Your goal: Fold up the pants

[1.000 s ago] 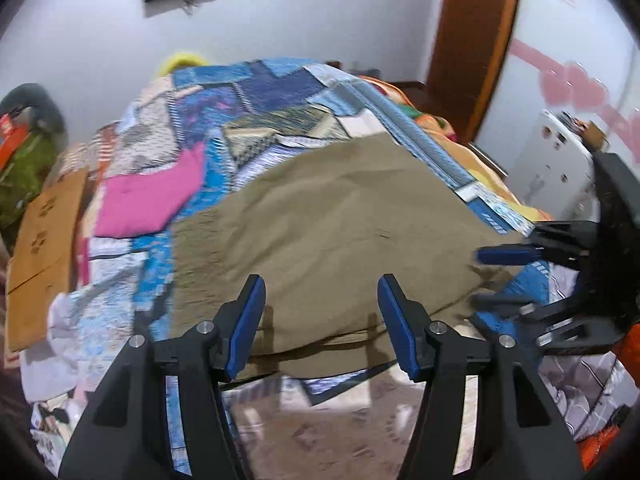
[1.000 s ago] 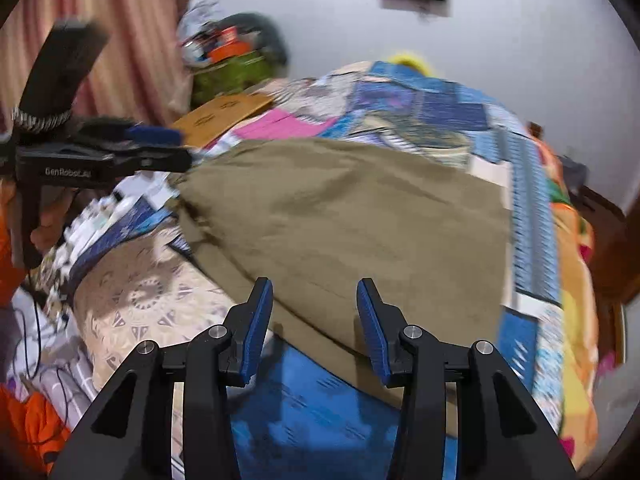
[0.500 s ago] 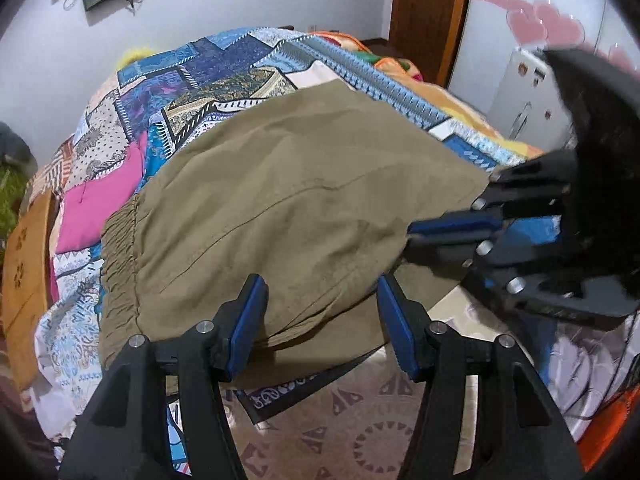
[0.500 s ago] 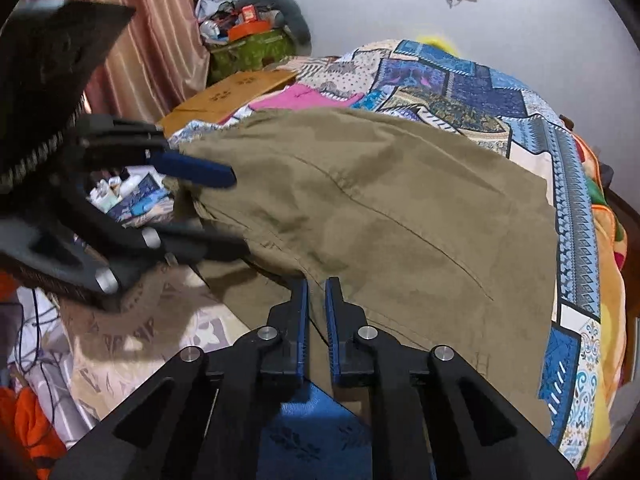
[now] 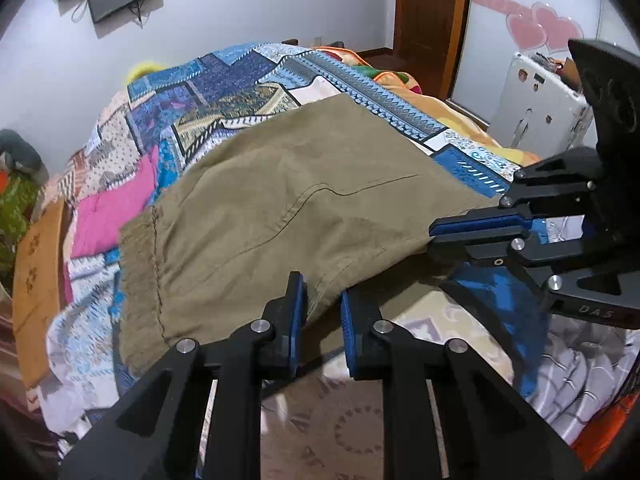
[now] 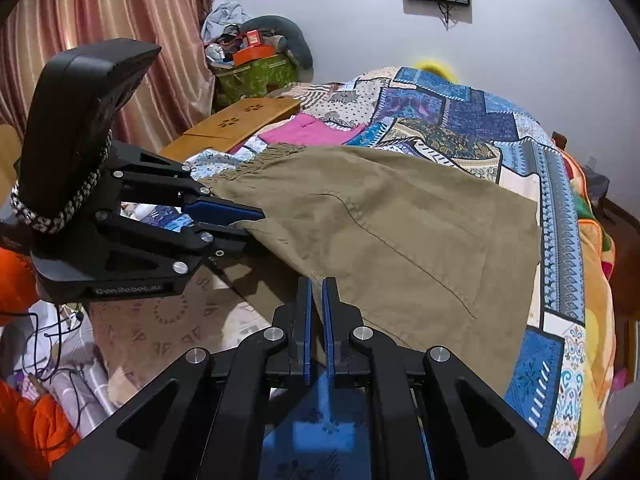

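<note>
Olive-khaki pants [image 5: 288,200] lie spread over a patchwork bedspread [image 5: 224,92], with the gathered waistband at the left. They also show in the right wrist view [image 6: 400,224]. My left gripper [image 5: 323,307] has narrowed onto the near edge of the pants, with fabric between its blue pads. It appears from the side in the right wrist view [image 6: 244,222], gripping the cloth. My right gripper [image 6: 315,304] is shut on the near edge further right. It also shows in the left wrist view [image 5: 434,236], clamped on the fabric.
A pink cloth [image 5: 108,208] lies on the bed left of the pants. A wooden lap table [image 6: 236,128] and a cluttered green box [image 6: 256,72] stand by the curtain. A white appliance [image 5: 540,112] and a door [image 5: 428,8] are at the right.
My right gripper closed on the pants' near edge first. My left gripper has since narrowed from wide open onto the same edge. The edge is lifted slightly.
</note>
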{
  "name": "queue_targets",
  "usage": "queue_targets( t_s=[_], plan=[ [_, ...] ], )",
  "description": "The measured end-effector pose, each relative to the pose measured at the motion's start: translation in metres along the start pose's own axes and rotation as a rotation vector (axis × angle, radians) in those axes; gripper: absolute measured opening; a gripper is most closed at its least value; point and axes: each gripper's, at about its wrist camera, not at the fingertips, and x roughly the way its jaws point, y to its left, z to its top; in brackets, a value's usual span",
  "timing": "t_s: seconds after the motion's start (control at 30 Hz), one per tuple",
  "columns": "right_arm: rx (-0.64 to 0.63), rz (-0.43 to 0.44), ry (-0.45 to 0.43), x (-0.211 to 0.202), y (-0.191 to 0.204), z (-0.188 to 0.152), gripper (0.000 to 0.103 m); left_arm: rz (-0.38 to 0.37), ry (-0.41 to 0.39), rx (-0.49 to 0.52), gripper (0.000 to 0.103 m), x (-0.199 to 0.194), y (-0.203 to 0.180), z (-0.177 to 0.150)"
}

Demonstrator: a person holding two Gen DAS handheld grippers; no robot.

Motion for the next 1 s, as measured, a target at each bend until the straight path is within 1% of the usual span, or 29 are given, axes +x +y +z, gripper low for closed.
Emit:
queue_targets(
  t_s=[0.07, 0.13, 0.17, 0.23, 0.27, 0.3, 0.33, 0.37, 0.4, 0.43, 0.47, 0.5, 0.57, 0.63, 0.7, 0.77, 0.83, 0.9, 0.97, 1.0],
  plan=[
    [0.008, 0.003, 0.004, 0.001, -0.001, -0.003, 0.004, -0.002, 0.015, -0.011, 0.018, 0.004, -0.003, -0.007],
    [0.017, 0.006, 0.027, 0.005, 0.000, -0.009, 0.005, -0.008, 0.025, -0.031, 0.018, 0.007, -0.005, -0.012],
    [0.027, 0.010, 0.043, 0.008, 0.001, -0.012, 0.008, -0.012, 0.024, -0.043, 0.018, 0.006, -0.004, -0.014],
    [0.054, 0.018, 0.072, 0.014, 0.000, -0.018, 0.009, -0.022, 0.023, -0.061, 0.020, 0.001, -0.002, -0.018],
    [0.068, 0.021, 0.082, 0.015, -0.002, -0.020, 0.012, -0.034, 0.020, -0.071, 0.021, -0.003, 0.001, -0.019],
    [0.083, 0.024, 0.083, 0.012, -0.003, -0.022, 0.013, -0.046, 0.018, -0.080, 0.024, -0.007, 0.003, -0.020],
    [0.100, 0.025, 0.081, 0.010, -0.006, -0.022, 0.014, -0.054, 0.015, -0.091, 0.026, -0.011, 0.007, -0.021],
    [0.114, 0.024, 0.079, 0.007, -0.008, -0.022, 0.016, -0.056, 0.008, -0.102, 0.033, -0.016, 0.011, -0.022],
    [0.134, 0.020, 0.072, 0.002, -0.013, -0.021, 0.020, -0.046, -0.012, -0.121, 0.041, -0.024, 0.018, -0.022],
    [0.148, 0.013, 0.060, -0.002, -0.017, -0.020, 0.022, -0.035, -0.027, -0.135, 0.046, -0.029, 0.023, -0.022],
    [0.163, 0.006, 0.045, -0.006, -0.021, -0.020, 0.025, -0.021, -0.047, -0.155, 0.054, -0.035, 0.031, -0.023],
    [0.187, -0.005, 0.024, -0.012, -0.027, -0.019, 0.028, 0.000, -0.069, -0.182, 0.058, -0.041, 0.041, -0.023],
    [0.224, -0.027, -0.001, -0.020, -0.035, -0.018, 0.031, 0.030, -0.088, -0.226, 0.060, -0.046, 0.058, -0.024],
    [0.259, -0.062, -0.025, -0.027, -0.045, -0.018, 0.033, 0.066, -0.086, -0.294, 0.060, -0.044, 0.081, -0.024],
    [0.293, -0.087, -0.033, -0.028, -0.053, -0.020, 0.033, 0.101, -0.069, -0.345, 0.059, -0.037, 0.100, -0.027],
    [0.326, -0.108, -0.023, -0.023, -0.058, -0.024, 0.033, 0.131, -0.029, -0.388, 0.059, -0.022, 0.115, -0.032],
    [0.345, -0.101, -0.001, -0.017, -0.060, -0.028, 0.033, 0.113, 0.011, -0.421, 0.060, -0.008, 0.122, -0.039],
    [0.344, -0.108, 0.043, -0.007, -0.061, -0.035, 0.033, 0.097, 0.029, -0.431, 0.062, 0.003, 0.124, -0.049],
    [0.333, -0.118, 0.083, 0.002, -0.060, -0.043, 0.033, 0.096, 0.010, -0.434, 0.064, 0.004, 0.123, -0.055],
    [0.325, -0.113, 0.075, 0.001, -0.060, -0.048, 0.033, 0.093, 0.006, -0.444, 0.065, 0.004, 0.125, -0.057]
  ],
)
